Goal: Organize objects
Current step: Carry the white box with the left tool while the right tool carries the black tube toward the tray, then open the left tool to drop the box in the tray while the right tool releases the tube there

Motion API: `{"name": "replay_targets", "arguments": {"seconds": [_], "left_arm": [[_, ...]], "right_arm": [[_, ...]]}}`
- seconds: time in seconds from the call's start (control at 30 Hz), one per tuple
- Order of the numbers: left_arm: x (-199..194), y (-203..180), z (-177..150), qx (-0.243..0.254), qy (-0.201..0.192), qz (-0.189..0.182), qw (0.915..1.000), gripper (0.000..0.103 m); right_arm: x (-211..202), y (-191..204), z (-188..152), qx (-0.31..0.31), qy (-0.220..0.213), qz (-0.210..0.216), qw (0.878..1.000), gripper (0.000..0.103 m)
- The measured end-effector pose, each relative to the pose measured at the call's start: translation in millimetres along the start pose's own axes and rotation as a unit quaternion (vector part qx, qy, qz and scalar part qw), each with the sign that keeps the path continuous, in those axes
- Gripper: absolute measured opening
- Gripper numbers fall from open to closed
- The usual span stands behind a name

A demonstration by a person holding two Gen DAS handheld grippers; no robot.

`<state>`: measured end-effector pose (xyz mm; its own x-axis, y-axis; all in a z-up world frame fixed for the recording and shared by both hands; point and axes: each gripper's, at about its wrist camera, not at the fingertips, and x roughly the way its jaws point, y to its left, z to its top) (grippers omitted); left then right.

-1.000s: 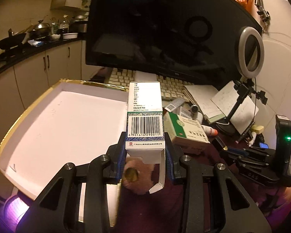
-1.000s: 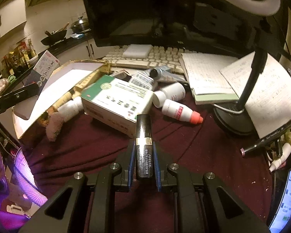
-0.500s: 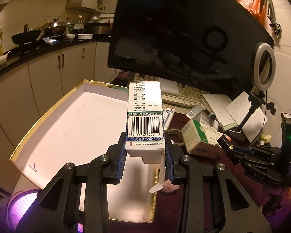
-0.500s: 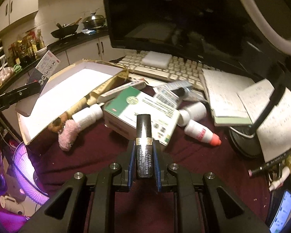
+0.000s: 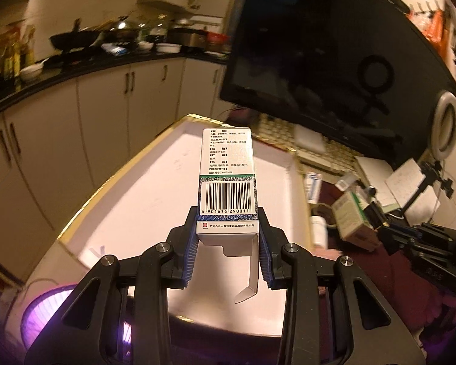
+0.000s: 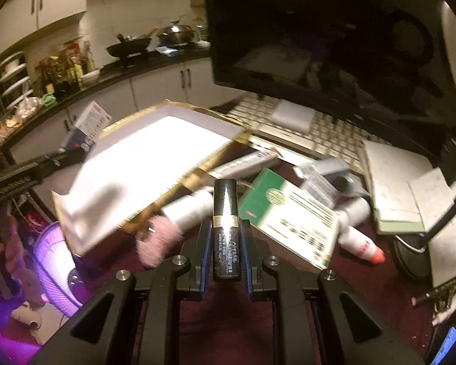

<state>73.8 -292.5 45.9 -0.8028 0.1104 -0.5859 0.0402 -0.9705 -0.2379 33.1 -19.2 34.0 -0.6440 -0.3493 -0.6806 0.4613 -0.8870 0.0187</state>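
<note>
Left gripper (image 5: 228,243): my jaws clamp the near end of the white medicine carton (image 5: 227,179), its end flap hanging open.
Right gripper (image 6: 226,243): my jaws pinch a black, gold-banded tube (image 6: 226,228).
Change: over the last second both loads travel from the cluttered maroon cloth (image 6: 228,319) toward the gold-edged white tray (image 5: 155,206); the carton now hangs above its floor.
Meaning: I judge both items ready for setting down in the tray.
Remaining: green-and-white box (image 6: 291,222) and bottles lie outside the tray.

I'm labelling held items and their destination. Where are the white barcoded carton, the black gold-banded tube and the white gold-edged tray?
white barcoded carton (image 5: 227,196): left wrist view, barcode panel.
black gold-banded tube (image 6: 225,225): right wrist view, gold band.
white gold-edged tray (image 6: 155,155): right wrist view, bare white floor.
</note>
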Motion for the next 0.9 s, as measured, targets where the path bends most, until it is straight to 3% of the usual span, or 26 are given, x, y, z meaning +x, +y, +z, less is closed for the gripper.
{"name": "replay_targets", "arguments": {"seconds": [0.27, 0.53, 0.67, 0.9], "left_arm": [[7, 36, -1, -0.034, 0.02, 0.037, 0.9985, 0.034], [24, 59, 0, -0.062, 0.056, 0.05, 0.9953, 0.034], [32, 64, -1, -0.064, 0.073, 0.059, 0.9935, 0.034], [42, 53, 0, -0.025, 0.094, 0.094, 0.9908, 0.034]], "right_arm": [[13, 52, 23, -0.028, 0.001, 0.091, 0.996, 0.016], [55, 108, 39, -0.05, 0.04, 0.178, 0.982, 0.016], [81, 125, 43, -0.042, 0.062, 0.191, 0.979, 0.016], [106, 148, 40, -0.045, 0.094, 0.198, 0.975, 0.016]]}}
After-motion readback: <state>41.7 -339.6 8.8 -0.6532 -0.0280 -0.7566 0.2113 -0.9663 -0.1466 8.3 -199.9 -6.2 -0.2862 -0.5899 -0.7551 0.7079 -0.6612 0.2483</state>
